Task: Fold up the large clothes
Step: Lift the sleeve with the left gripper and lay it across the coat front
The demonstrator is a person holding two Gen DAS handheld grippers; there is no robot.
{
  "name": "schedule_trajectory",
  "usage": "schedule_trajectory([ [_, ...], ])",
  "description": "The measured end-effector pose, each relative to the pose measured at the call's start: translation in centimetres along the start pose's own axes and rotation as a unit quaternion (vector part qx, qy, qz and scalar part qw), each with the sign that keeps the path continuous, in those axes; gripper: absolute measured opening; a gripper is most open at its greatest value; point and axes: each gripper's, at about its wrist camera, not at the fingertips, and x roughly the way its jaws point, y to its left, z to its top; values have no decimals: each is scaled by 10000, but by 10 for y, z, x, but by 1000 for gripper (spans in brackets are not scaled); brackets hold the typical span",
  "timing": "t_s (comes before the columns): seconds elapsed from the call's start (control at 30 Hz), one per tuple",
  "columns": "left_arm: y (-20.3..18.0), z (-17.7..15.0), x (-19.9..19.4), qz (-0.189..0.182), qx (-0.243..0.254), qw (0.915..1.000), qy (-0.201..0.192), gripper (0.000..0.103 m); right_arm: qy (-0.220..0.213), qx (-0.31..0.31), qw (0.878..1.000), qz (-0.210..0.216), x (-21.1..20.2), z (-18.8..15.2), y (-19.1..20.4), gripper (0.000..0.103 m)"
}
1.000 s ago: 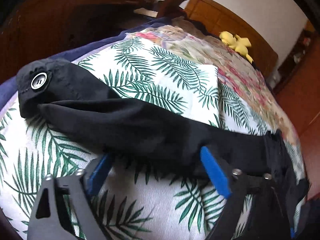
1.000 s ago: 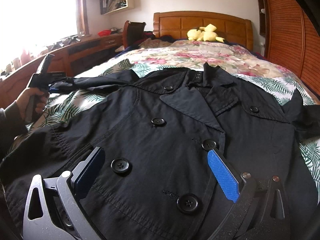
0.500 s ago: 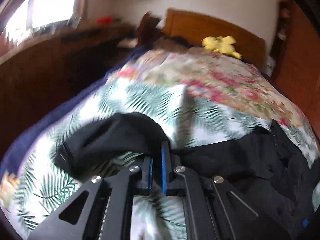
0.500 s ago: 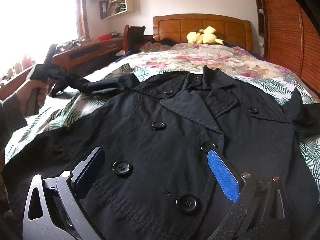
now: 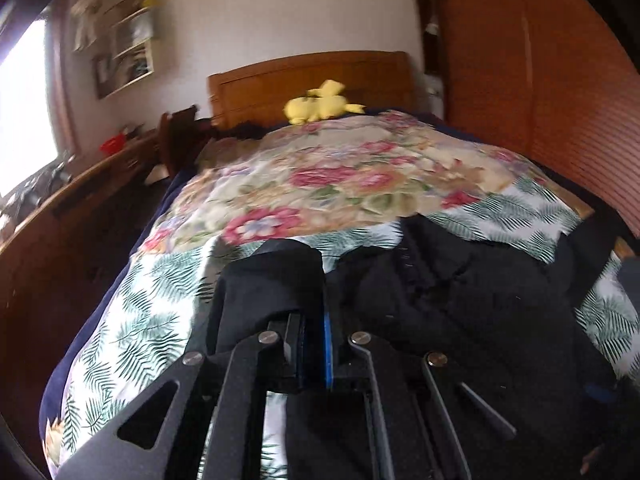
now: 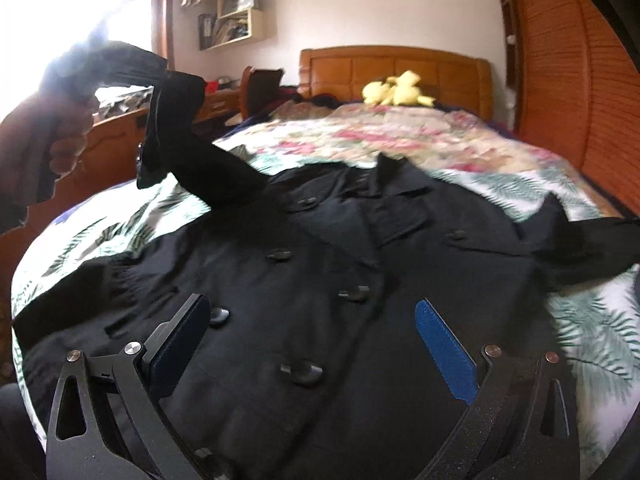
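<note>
coat [image 6: 360, 320] lies on bed [image 6: 580, 320]; plush toy [image 6: 396, 90] behind, by headboard [image 6: 400, 66].

Daylight pours from a window [image 6: 80, 0] to the upper left of each tool, blown out to pure white in the right wrist view and washing over the left hand [image 6: 60, 128] raised before it. Both views are softened by motion blur. The black coat [image 6: 320, 300] swallows detail. Fisheye bending curves the headboard [image 5: 312, 80], and dark vignetting fills the corners.
</note>
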Motion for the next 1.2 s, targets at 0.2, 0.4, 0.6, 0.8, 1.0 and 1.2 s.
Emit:
schedule_trajectory([
  [0.2, -41, -22, -3, -323, 167, 9992, 145, 5, -137, 119, 9995, -249, -13, 2, -30, 103],
  [0.4, -62, -57, 5, -597, 330, 9961, 554, 9, -77, 225, 9995, -227, -9, 0, -42, 103],
  [0.6, -69, -84, 0, -764, 428, 9934, 742, 22, -20, 266, 9994, -237, -9, -4, -46, 103],
  [0.8, -67, -105, -7, -910, 529, 9902, 917, 40, -43, 267, 9995, -190, -15, -12, -47, 103],
  [1.0, -52, -115, -18, -825, 366, 9925, 826, 47, -63, 372, 9993, -83, -21, -17, -54, 103],
  [1.2, -21, -114, -11, -578, 179, 9943, 877, 50, -10, 106, 9997, -221, -18, -18, -43, 103],
])
